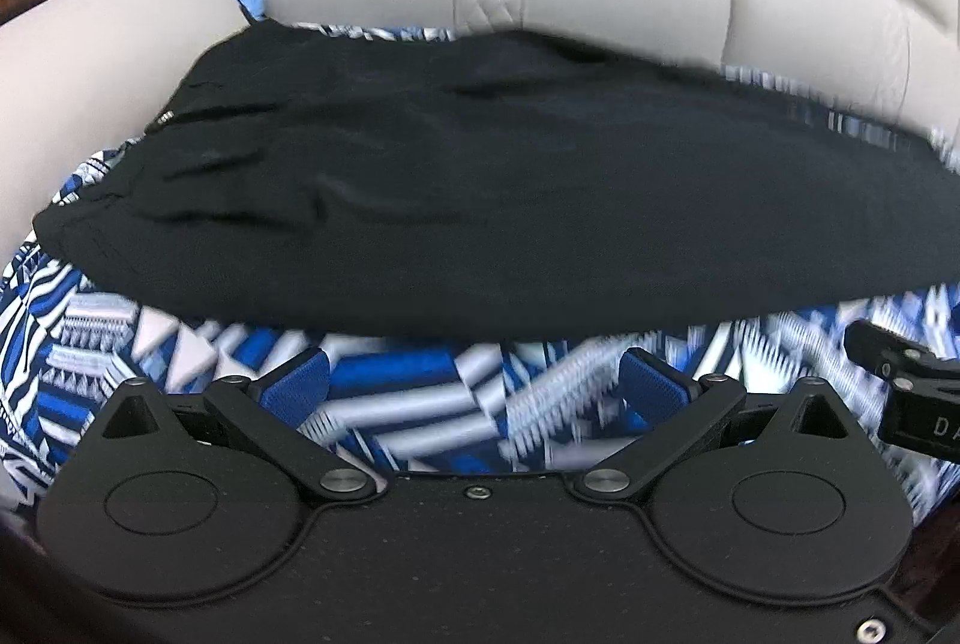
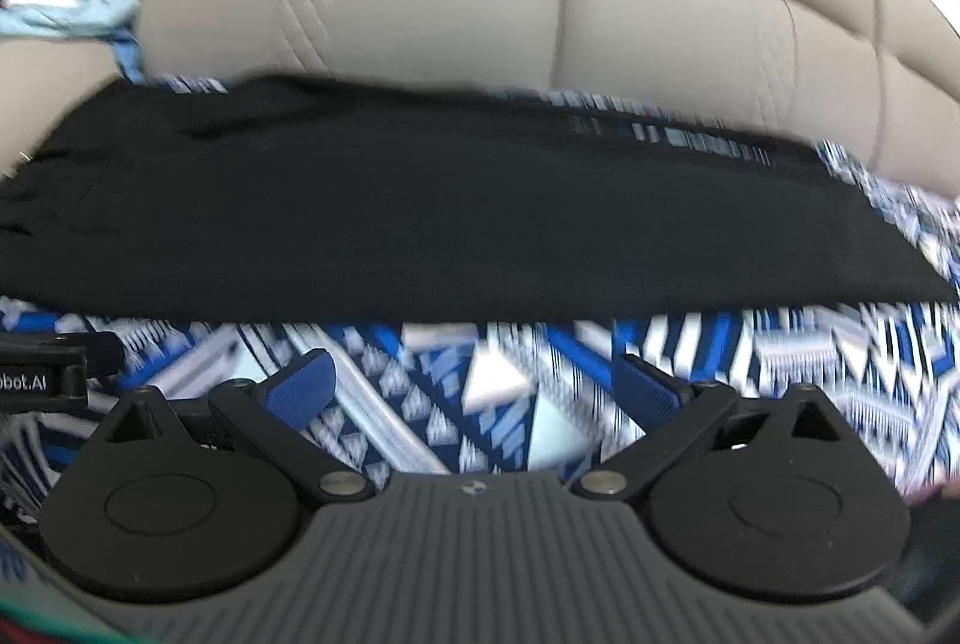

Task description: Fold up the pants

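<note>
Black pants (image 1: pixel 480 188) lie flat on a patterned sofa cover (image 1: pixel 390 404); the left gripper (image 1: pixel 474 380) and right gripper (image 2: pixel 474 380) hover wide open and empty, likely about to pinch the near edge.

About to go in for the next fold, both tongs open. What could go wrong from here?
1. The black pants lie on a patterned sheet; the left tongs or right tongs could pinch the sheet too.
2. The wrinkled end may fold crooked.
</note>
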`<action>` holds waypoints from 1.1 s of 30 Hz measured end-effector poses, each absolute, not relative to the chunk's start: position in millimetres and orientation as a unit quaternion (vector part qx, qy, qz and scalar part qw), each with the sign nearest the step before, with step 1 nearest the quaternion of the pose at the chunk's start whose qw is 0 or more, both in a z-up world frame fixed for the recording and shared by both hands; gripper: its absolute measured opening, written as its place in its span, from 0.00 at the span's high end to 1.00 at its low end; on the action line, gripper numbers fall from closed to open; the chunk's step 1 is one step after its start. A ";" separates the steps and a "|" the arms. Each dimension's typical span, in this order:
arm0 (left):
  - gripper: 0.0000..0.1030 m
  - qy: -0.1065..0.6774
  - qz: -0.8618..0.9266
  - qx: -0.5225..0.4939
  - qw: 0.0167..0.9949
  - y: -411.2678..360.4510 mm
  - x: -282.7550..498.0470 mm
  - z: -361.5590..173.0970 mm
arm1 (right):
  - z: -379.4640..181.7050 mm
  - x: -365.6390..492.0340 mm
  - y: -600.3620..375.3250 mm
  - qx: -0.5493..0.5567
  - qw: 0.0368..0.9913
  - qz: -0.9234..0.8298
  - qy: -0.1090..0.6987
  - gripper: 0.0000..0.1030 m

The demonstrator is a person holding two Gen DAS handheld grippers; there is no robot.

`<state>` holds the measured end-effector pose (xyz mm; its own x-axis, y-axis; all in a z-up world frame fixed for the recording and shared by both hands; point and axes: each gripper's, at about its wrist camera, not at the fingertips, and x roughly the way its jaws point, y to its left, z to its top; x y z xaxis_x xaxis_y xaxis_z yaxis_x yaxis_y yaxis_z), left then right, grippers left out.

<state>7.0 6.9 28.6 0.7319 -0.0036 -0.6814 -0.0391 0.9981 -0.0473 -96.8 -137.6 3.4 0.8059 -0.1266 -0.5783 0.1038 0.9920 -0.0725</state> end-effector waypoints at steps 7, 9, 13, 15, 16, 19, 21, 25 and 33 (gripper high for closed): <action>0.00 0.333 0.059 -0.145 0.930 73.4 71.8 88.6 | 38.9 -25.4 -165.4 0.006 0.959 -0.021 0.282 0.00; 0.00 0.339 0.081 -0.150 0.925 90.1 108.3 99.8 | 39.6 -0.7 -171.8 0.008 0.959 -0.014 0.282 0.00; 0.00 0.341 0.126 -0.167 0.916 116.4 184.2 110.5 | 37.3 43.2 -172.0 -0.008 0.963 0.002 0.270 0.00; 0.00 0.332 0.174 -0.199 0.905 134.4 223.8 105.6 | 34.3 53.4 -170.2 -0.020 0.968 -0.008 0.249 0.00; 0.00 0.326 0.194 -0.218 0.899 141.4 240.8 101.0 | 32.6 57.3 -170.0 -0.027 0.971 -0.014 0.237 0.00; 0.00 0.322 0.241 -0.274 0.874 163.8 290.7 85.1 | 28.5 62.1 -171.6 -0.040 0.973 -0.030 0.227 0.00; 0.00 0.327 0.275 -0.307 0.850 180.2 319.3 70.8 | 25.8 61.3 -177.4 -0.037 0.971 -0.030 0.234 0.00; 0.00 0.347 0.356 -0.325 0.805 200.3 361.7 36.8 | 18.2 66.6 -186.8 -0.037 0.966 -0.032 0.255 0.00; 0.00 0.335 0.447 -0.286 0.779 196.2 388.7 11.6 | 22.3 67.0 -193.3 -0.036 0.968 -0.034 0.247 0.00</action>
